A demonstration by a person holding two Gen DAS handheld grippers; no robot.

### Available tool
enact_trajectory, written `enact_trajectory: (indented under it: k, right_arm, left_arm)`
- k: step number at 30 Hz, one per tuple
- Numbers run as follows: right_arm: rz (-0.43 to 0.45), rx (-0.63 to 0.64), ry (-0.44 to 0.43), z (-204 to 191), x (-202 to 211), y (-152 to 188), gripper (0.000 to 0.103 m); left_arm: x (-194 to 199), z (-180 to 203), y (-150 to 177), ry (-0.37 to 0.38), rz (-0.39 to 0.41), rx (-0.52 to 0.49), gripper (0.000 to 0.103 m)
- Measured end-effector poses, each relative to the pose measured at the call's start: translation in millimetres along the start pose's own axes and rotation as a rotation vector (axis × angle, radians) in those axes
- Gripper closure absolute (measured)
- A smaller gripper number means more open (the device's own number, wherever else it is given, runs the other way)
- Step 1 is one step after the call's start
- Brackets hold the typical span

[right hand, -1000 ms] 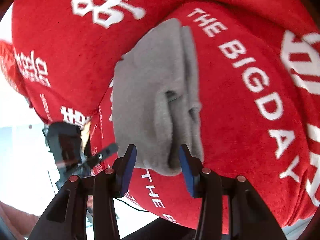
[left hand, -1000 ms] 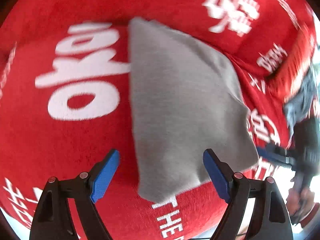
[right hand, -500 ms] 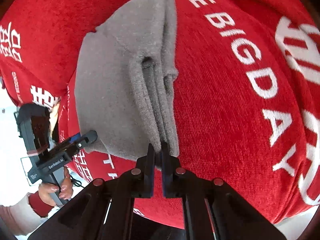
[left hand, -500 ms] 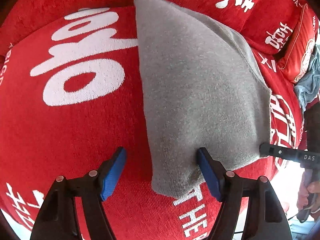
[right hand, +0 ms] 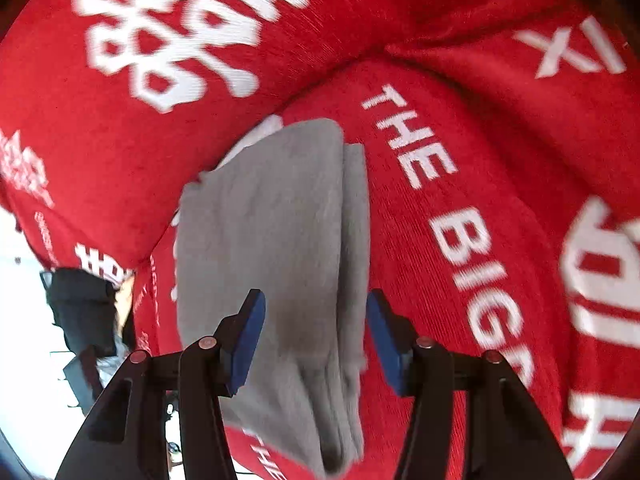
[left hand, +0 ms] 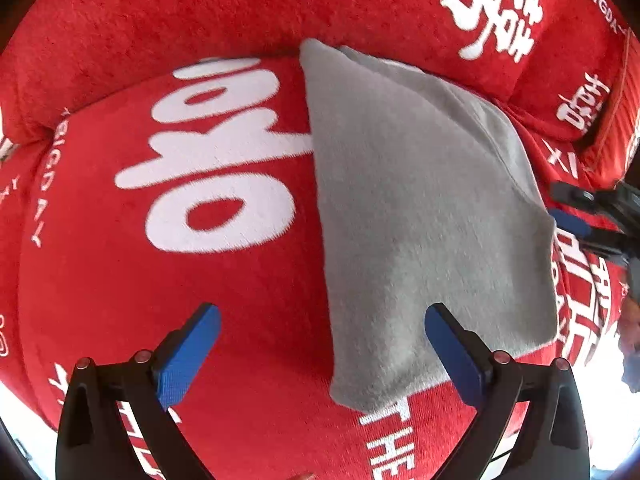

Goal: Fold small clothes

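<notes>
Your left wrist view bright and sharp, right wrist view motion-blurred, blown-out daylight at lower corners, fisheye-bent dark edges.

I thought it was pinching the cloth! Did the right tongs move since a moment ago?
Yes. The right tongs were shut on the grey cloth edge; now they are open and pulled back, so more of the sofa's white "THE BIG" lettering shows.
</notes>
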State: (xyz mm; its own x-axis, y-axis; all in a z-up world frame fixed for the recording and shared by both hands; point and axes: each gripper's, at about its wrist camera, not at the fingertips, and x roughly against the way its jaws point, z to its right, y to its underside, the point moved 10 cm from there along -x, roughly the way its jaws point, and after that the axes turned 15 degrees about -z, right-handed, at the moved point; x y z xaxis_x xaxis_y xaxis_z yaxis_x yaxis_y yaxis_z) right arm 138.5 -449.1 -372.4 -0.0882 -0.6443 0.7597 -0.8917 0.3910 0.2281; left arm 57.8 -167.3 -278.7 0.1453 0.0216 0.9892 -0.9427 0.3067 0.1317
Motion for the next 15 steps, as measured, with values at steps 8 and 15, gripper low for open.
enact_trajectory:
  k: [8, 15]
  right_arm:
    - [-0.062, 0.094, 0.115, -5.0, -7.7, 1.0, 0.095]
    - [-0.040, 0.068, 0.162, 11.5, -12.7, 10.5, 0.094]
  left_arm:
    - [18.9, -16.9, -9.9, 0.033, 0.061, 0.097, 0.001]
    - [10.2, 0.6, -4.5, 0.026, 0.009, 0.057, 0.001]
